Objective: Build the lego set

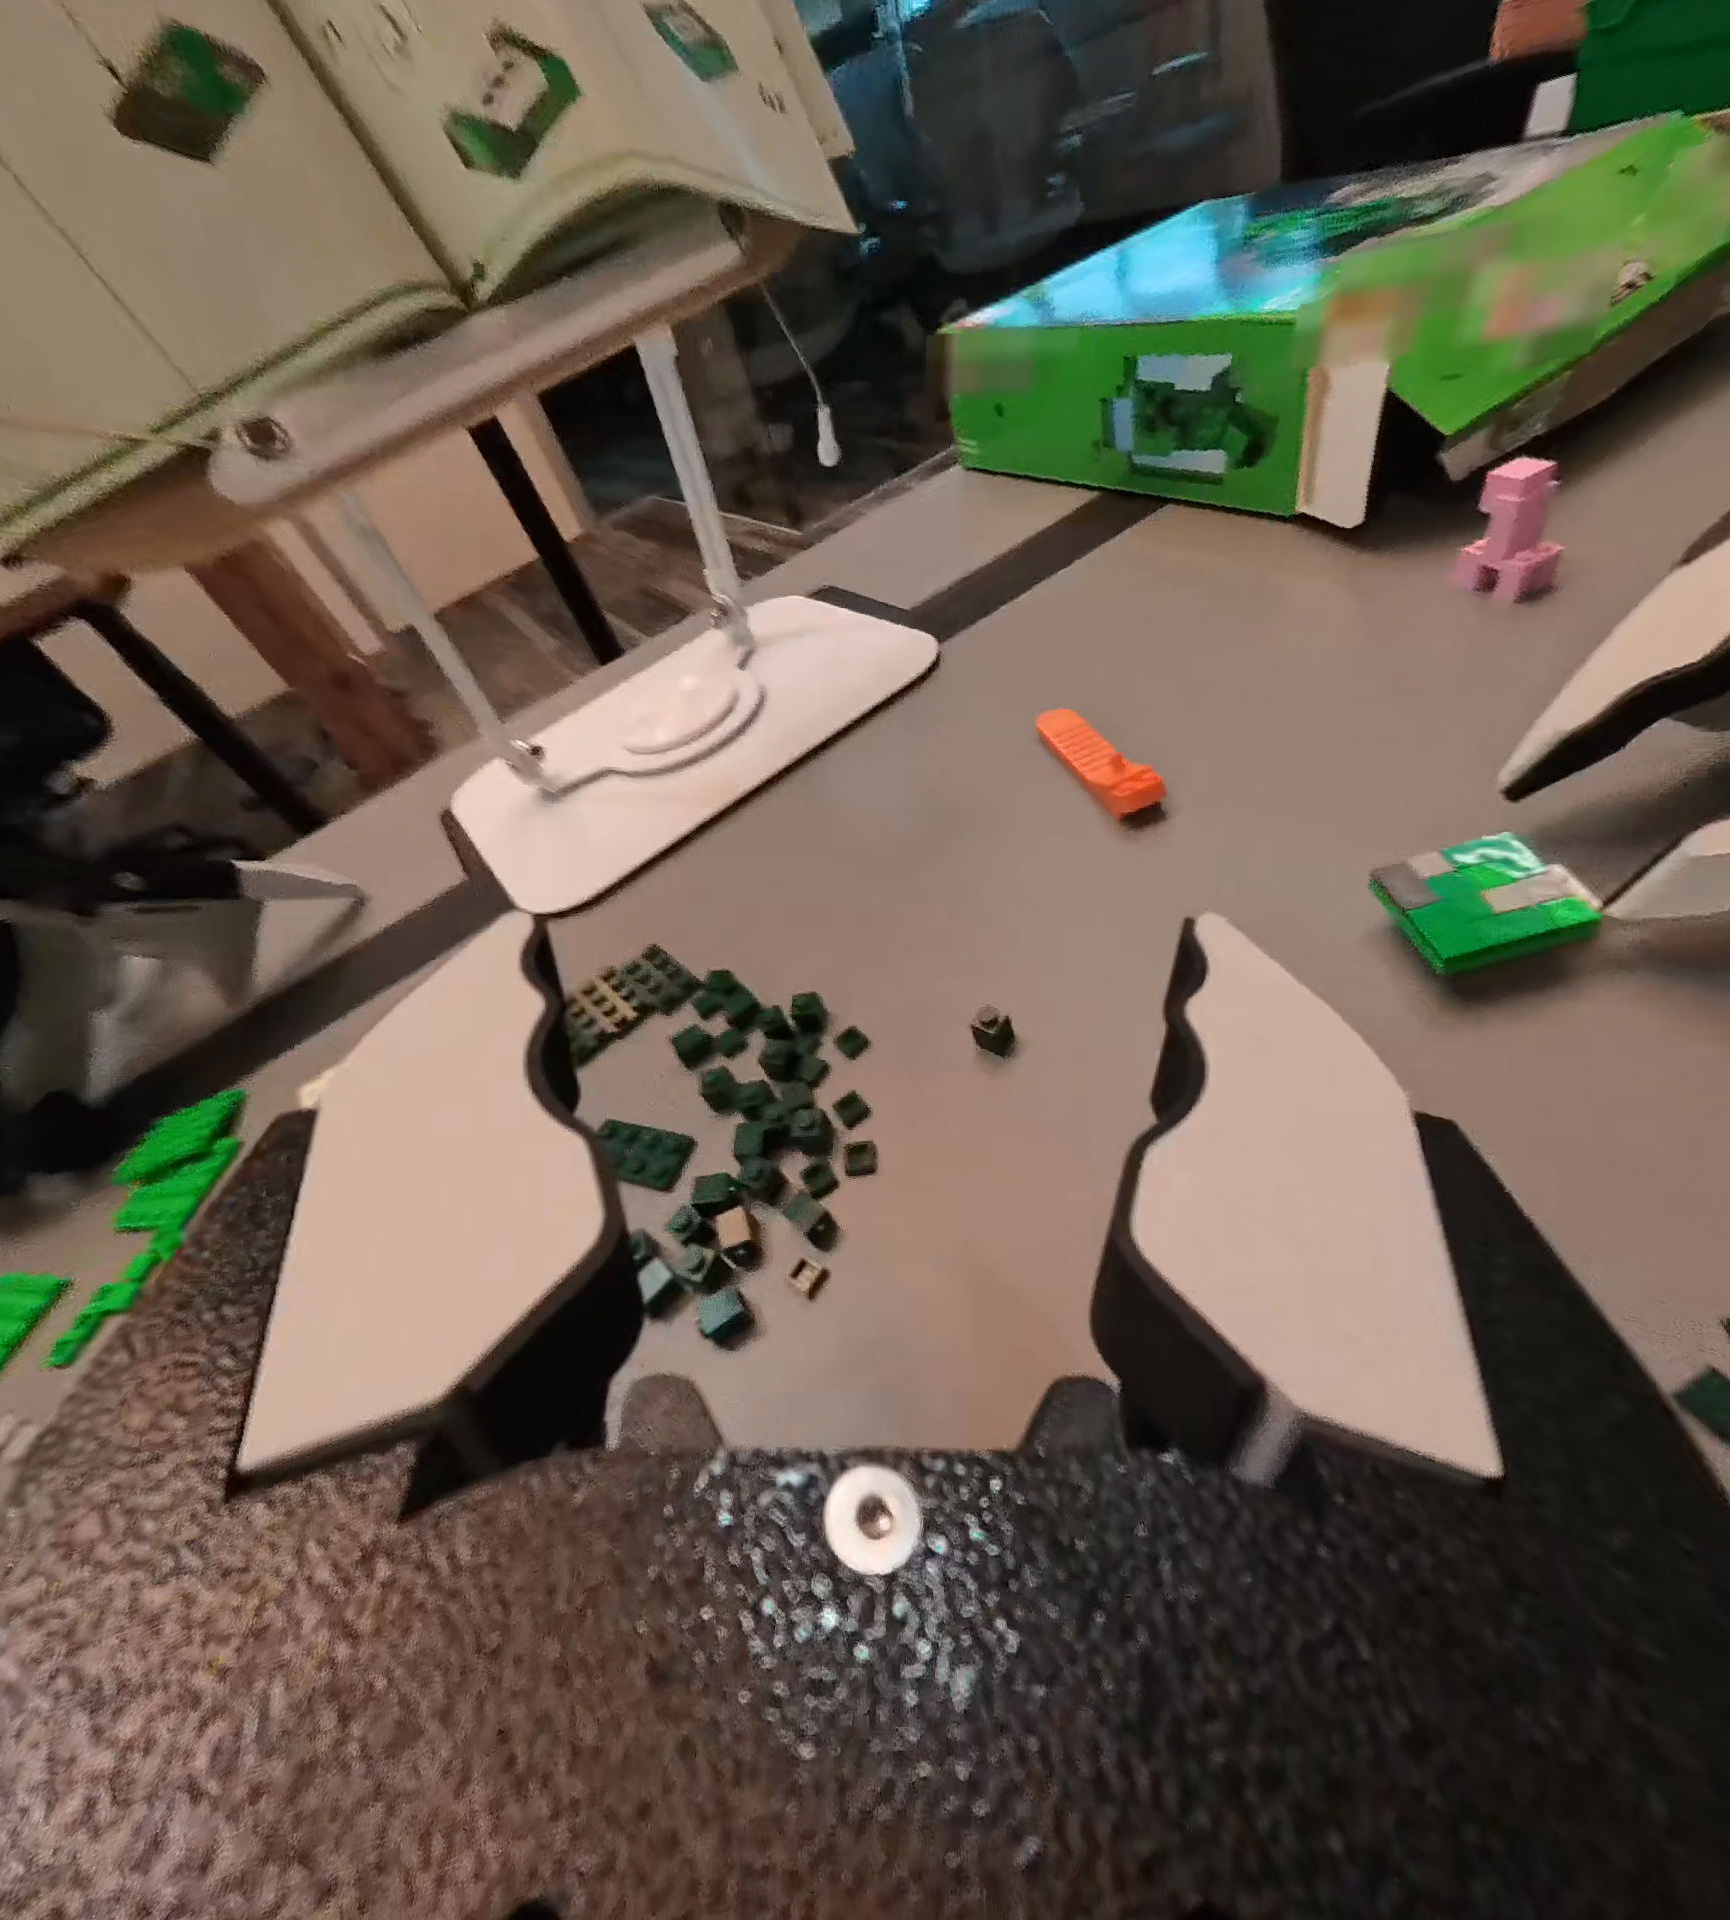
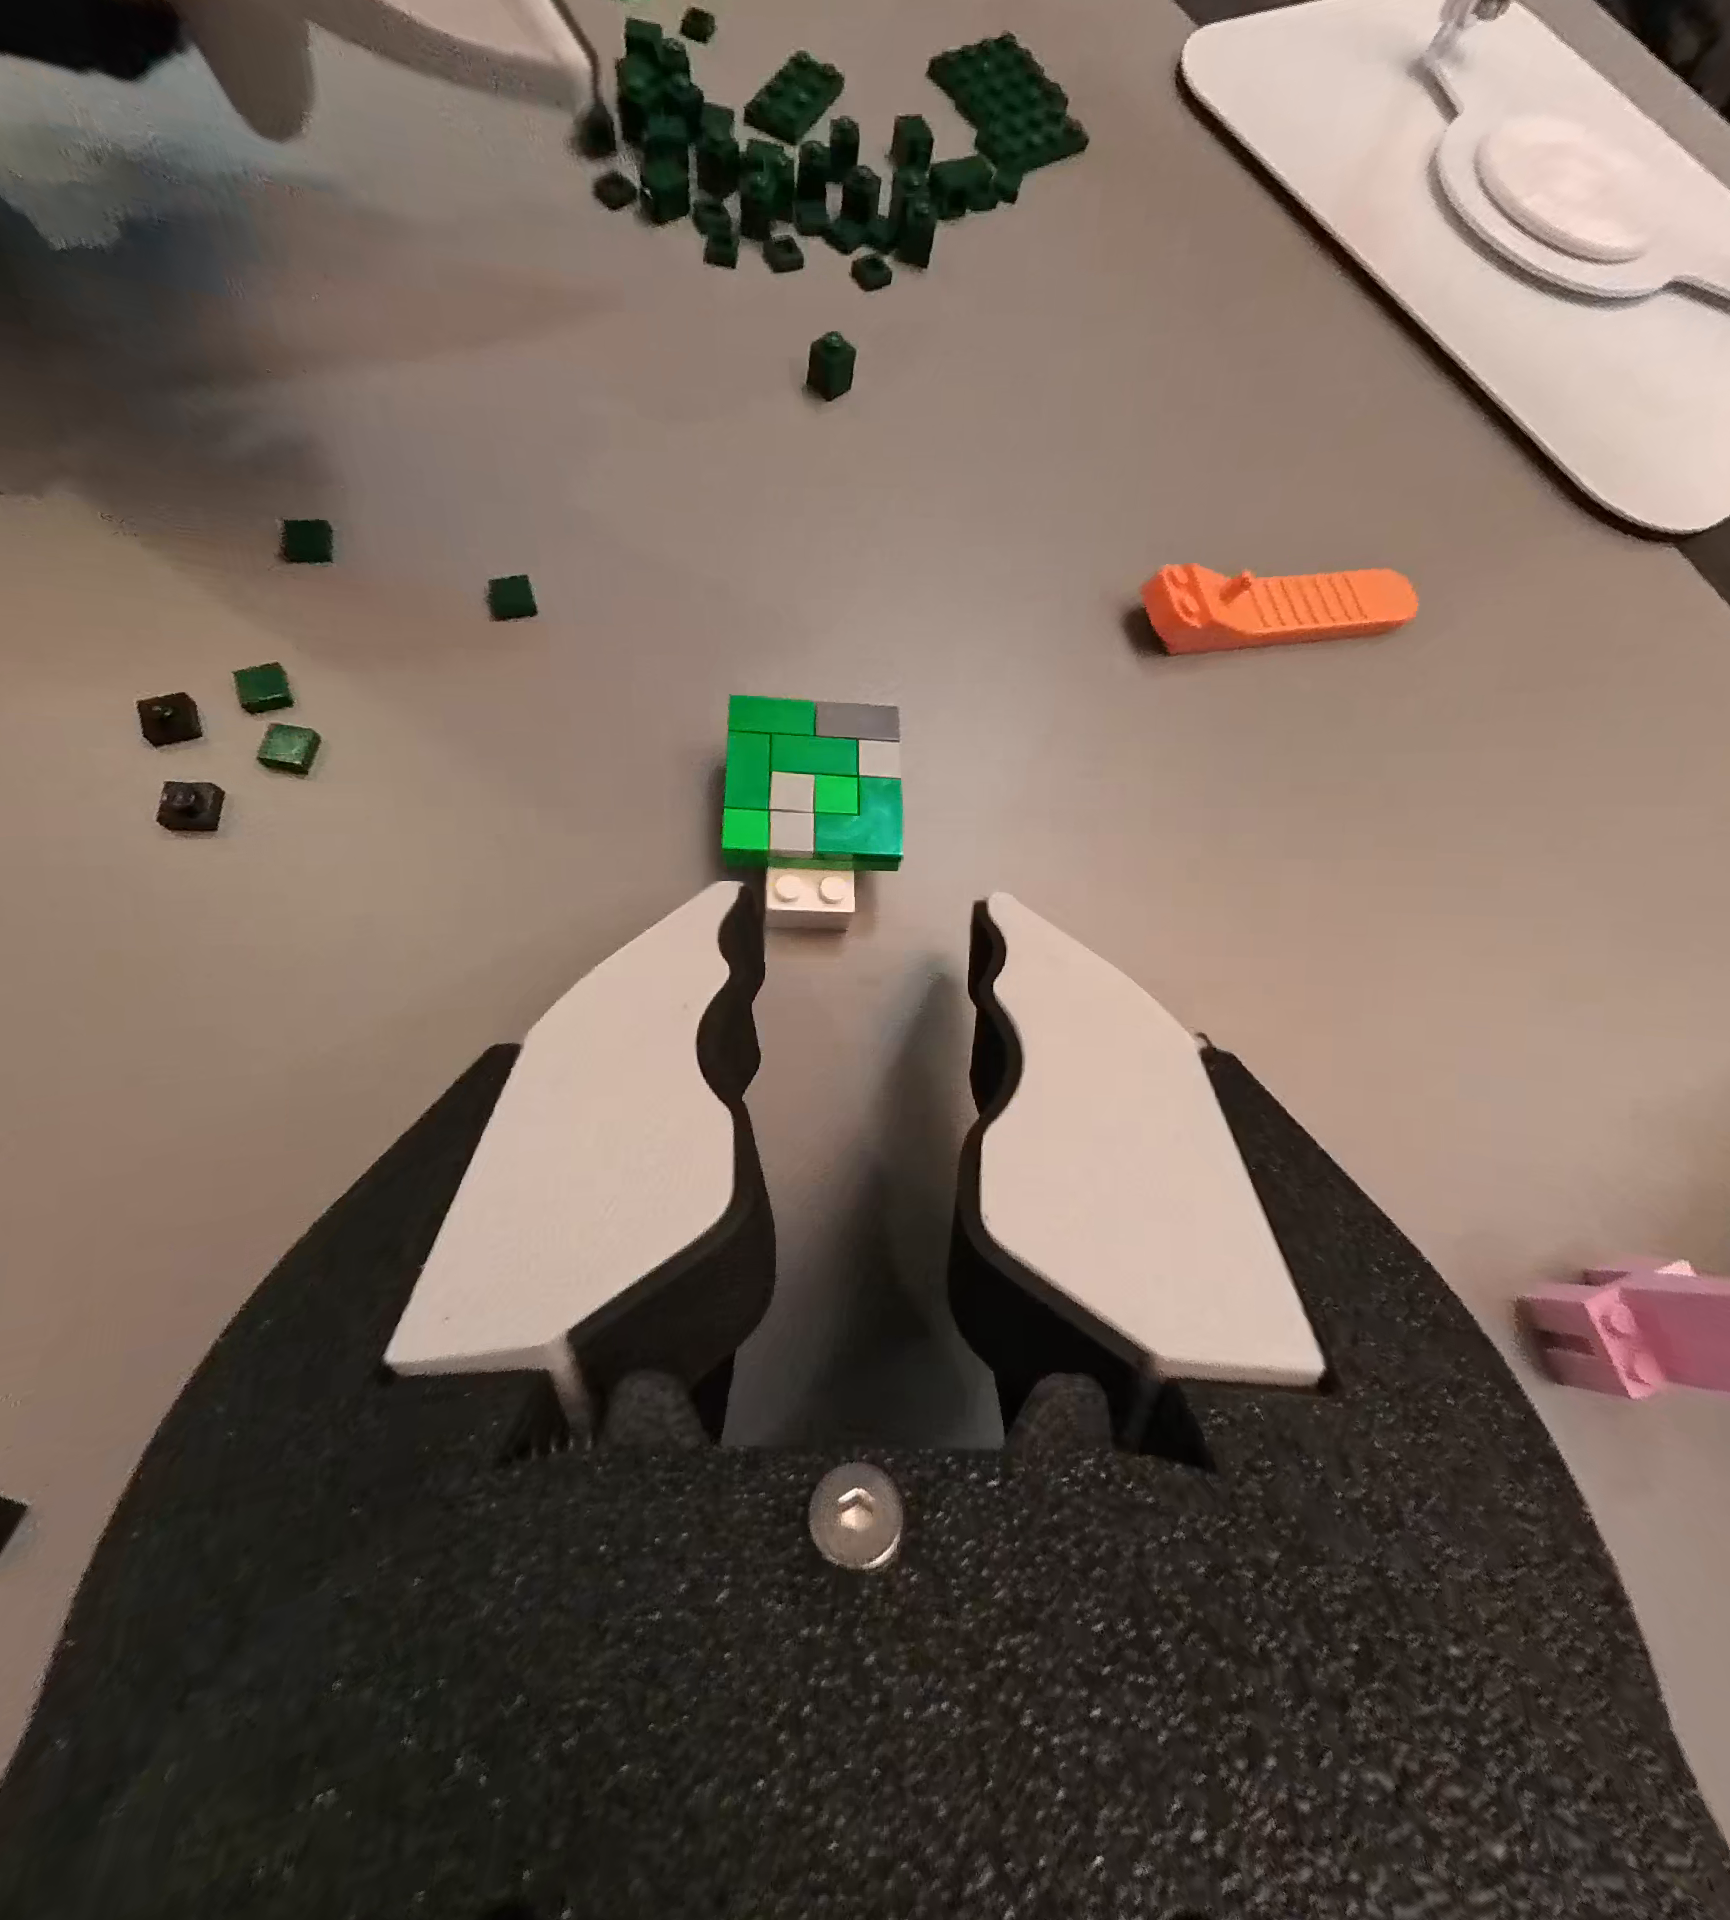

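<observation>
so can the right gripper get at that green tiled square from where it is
Probably yes. The right gripper is open, its jaws pointed at the green tiled square just ahead. Only the small white brick lies between, touching the square's near edge; the table around is bare.

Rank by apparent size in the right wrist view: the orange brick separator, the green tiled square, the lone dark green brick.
1. Orange brick separator
2. Green tiled square, close behind it
3. Lone dark green brick, smallest but farthest from the camera

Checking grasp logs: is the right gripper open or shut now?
Open. The right gripper shows a clear gap between its fingers, nothing held; the green tile panel lies just ahead.
</observation>
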Available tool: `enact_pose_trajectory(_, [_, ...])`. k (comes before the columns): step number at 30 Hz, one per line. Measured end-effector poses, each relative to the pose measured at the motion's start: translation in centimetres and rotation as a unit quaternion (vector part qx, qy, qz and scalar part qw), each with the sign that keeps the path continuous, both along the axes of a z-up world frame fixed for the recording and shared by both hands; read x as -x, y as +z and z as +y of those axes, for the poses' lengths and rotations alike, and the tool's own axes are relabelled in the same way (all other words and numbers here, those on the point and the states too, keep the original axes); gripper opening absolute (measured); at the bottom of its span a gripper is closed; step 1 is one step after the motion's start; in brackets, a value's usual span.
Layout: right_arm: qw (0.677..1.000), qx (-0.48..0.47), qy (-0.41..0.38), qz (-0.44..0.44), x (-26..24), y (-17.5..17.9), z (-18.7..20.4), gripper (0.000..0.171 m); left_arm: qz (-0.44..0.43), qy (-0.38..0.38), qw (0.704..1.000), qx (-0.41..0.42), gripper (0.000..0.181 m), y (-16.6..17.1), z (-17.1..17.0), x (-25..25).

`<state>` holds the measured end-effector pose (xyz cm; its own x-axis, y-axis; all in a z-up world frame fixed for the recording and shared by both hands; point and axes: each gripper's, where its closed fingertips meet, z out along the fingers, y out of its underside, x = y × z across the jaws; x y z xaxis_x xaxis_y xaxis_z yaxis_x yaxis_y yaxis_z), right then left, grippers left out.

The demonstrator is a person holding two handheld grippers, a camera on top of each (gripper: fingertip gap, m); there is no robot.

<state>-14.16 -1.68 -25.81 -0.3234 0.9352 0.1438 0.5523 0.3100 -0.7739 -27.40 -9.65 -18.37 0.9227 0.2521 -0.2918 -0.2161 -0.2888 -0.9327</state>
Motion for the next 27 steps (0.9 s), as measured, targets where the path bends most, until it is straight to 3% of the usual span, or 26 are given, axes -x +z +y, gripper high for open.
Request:
enact_pose_trajectory(10, [0.999, -0.035, -0.001, 0.025, 0.0, 0.3, 0.2, 0.034, -0.028, -0.006, 1.0, 0.002, 0.102, -1.4, 1.3, -0.1])
enact_pose_trajectory(27, [0.999, -0.035, -0.025, 0.034, 0.6, 0.6, 1.1, 0.034, -0.094, -0.006, 0.995, -0.033, 0.099, -1.0, 0.0, 0.7])
